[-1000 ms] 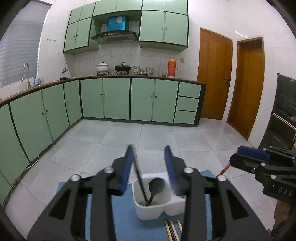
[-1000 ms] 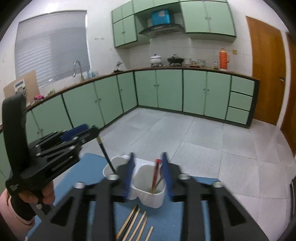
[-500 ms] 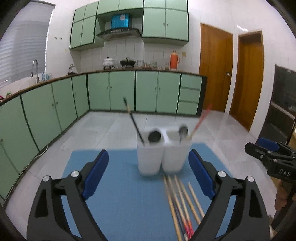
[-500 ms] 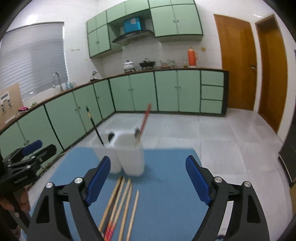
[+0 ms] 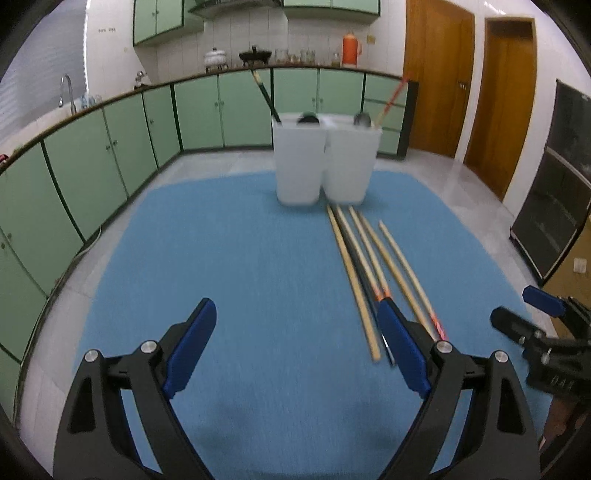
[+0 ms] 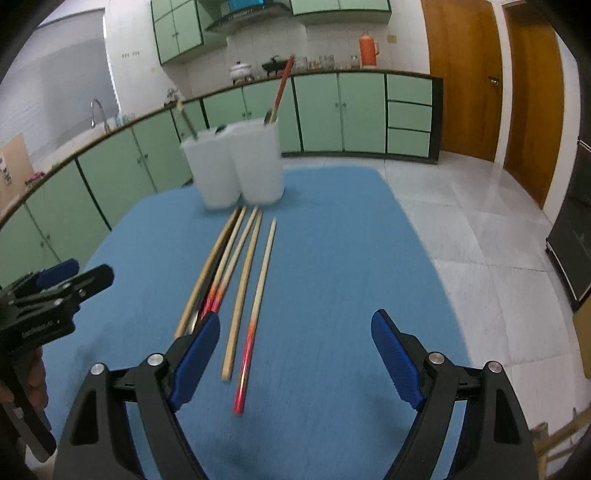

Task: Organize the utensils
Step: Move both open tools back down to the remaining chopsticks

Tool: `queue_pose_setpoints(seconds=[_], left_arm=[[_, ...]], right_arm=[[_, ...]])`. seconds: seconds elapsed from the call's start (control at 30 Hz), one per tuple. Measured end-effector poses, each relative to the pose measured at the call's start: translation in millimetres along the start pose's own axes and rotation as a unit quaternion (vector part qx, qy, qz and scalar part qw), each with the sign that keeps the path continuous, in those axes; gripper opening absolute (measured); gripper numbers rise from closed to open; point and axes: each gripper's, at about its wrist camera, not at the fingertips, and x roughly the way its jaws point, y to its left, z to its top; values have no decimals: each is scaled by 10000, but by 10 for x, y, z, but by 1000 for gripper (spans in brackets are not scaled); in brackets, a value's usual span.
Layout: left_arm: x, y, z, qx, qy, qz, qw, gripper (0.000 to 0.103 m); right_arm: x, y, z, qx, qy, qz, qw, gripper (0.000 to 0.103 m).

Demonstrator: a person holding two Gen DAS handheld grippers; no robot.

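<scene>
Right gripper (image 6: 295,328) at bottom of frame, jaws spread wide over the blue mat (image 6: 332,258), nothing between the pads. Loose chopsticks (image 6: 236,280) lie centre-left; white double holder (image 6: 236,170) stands upper centre; left gripper (image 6: 55,284) at left edge.

chopsticks on mat (image 6: 236,288): 6 | white bins (image 5: 325,162): 2 | chopsticks in bins (image 6: 281,88): 2

A home kitchen: green cabinets (image 5: 199,110), sink tap (image 5: 66,90), range hood (image 6: 243,20)

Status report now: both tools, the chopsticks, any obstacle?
Left tool, right tool open, empty. Loose chopsticks on blue mat, before white holder. No obstacle seen.
</scene>
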Motion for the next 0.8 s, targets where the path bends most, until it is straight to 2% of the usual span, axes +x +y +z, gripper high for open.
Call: queue_pose_setpoints(seconds=[0.17,0.3,0.5,0.8], left_arm=[[10,-50,-225,10,198,6,9998,86],[31,-68,-340,10,319,12,9995,86],[47,-66,-427,-28,407,18,9992,86],[76,-79,-409,-103,441,-47,9990,86]], right_arm=[[18,202,-301,-229,178,73,9996,67],[67,250,-388,-223,308,155,9992,52],[125,257,-492,-159,406,169,9989,38],[180,295,-521,-261,372,14,9990,25]])
